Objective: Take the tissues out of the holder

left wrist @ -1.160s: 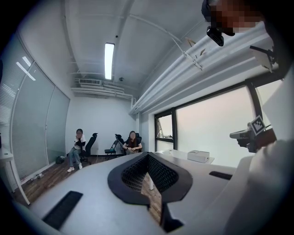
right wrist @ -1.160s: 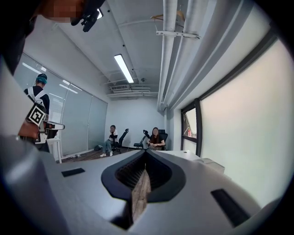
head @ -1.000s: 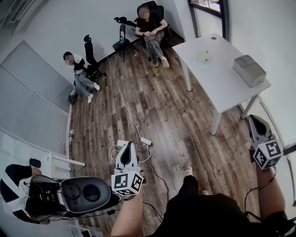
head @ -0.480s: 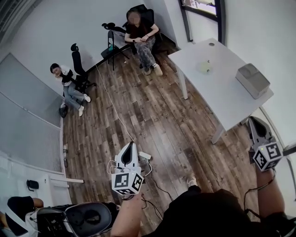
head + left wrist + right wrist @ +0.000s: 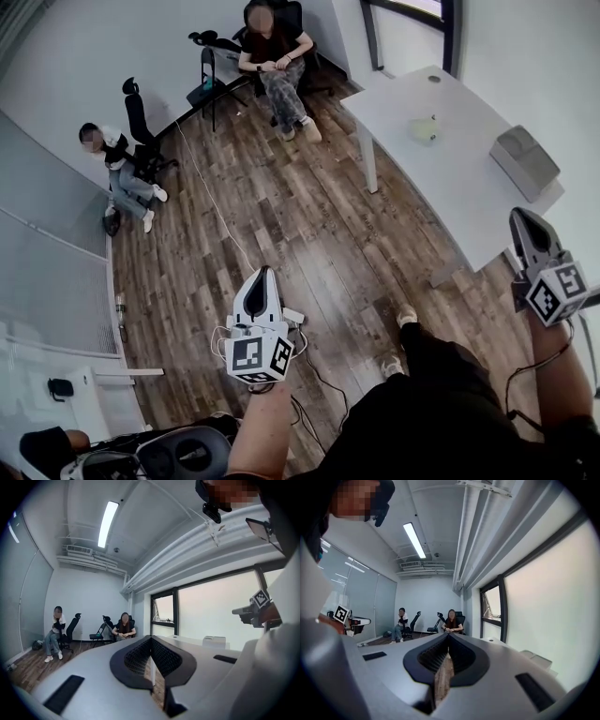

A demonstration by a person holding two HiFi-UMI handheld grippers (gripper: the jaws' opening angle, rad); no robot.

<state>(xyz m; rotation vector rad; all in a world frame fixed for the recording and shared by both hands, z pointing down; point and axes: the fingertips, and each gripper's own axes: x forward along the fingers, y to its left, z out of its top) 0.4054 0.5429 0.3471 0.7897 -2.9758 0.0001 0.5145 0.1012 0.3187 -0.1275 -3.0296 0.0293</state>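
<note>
One grey tissue holder sits on a white table, close to the table's corner nearest the person with the grippers and beside the wall-side edge. Whether a tissue sticks out of its top cannot be made out from here. One small pale green object lies near the middle of the table, well apart from the holder. One small dark round spot marks the table's far end.

There are two grippers, and neither is at the table. The right gripper is held up just off the table's near corner, near the holder but not touching it. Its jaws are pressed together with nothing between them. The left gripper is held over the wooden floor, well apart from the table. Its jaws are also closed together and empty. Each gripper carries one cube with square markers.

One white cable runs across the floor toward one white power strip near the left gripper.

Two people sit at the far side of the room. One seated person is by the back wall, and a second seated person is at the left beside a glass partition. Three black chairs stand around them, one of them a folding chair.
</note>
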